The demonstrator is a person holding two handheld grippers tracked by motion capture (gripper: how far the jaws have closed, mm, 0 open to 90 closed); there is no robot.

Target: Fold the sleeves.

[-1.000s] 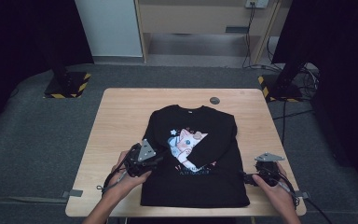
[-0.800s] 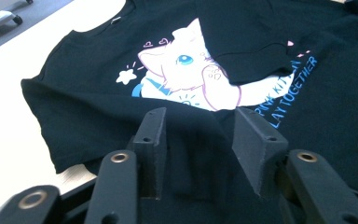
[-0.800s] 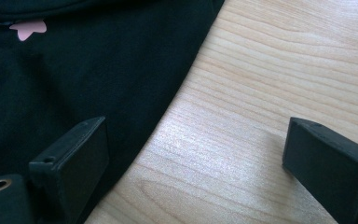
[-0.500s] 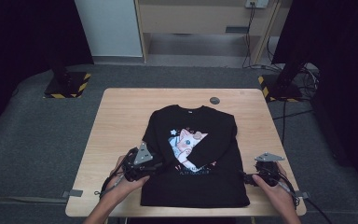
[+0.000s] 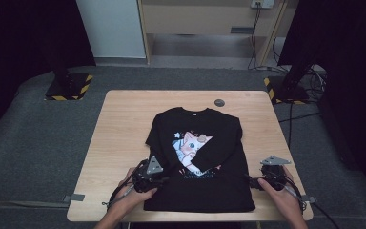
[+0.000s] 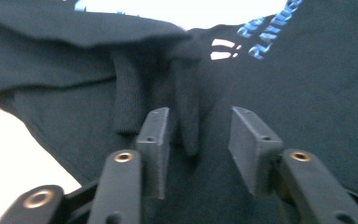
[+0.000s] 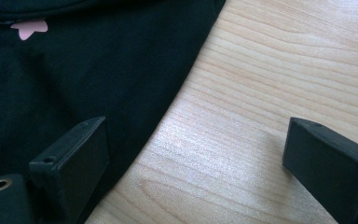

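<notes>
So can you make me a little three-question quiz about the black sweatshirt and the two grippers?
1. True or false: the sweatshirt lies flat on the table with its sleeves folded across the front.
2. Which gripper has a sleeve cuff between its jaws: A) the left gripper, B) the right gripper?
3. Fill in: the right gripper's jaws stand wide open over the sweatshirt's ____ and bare wood.

Key:
1. True.
2. A. Its jaws have just been closing, with the cuff between them, not yet pinched.
3. Edge.
</notes>
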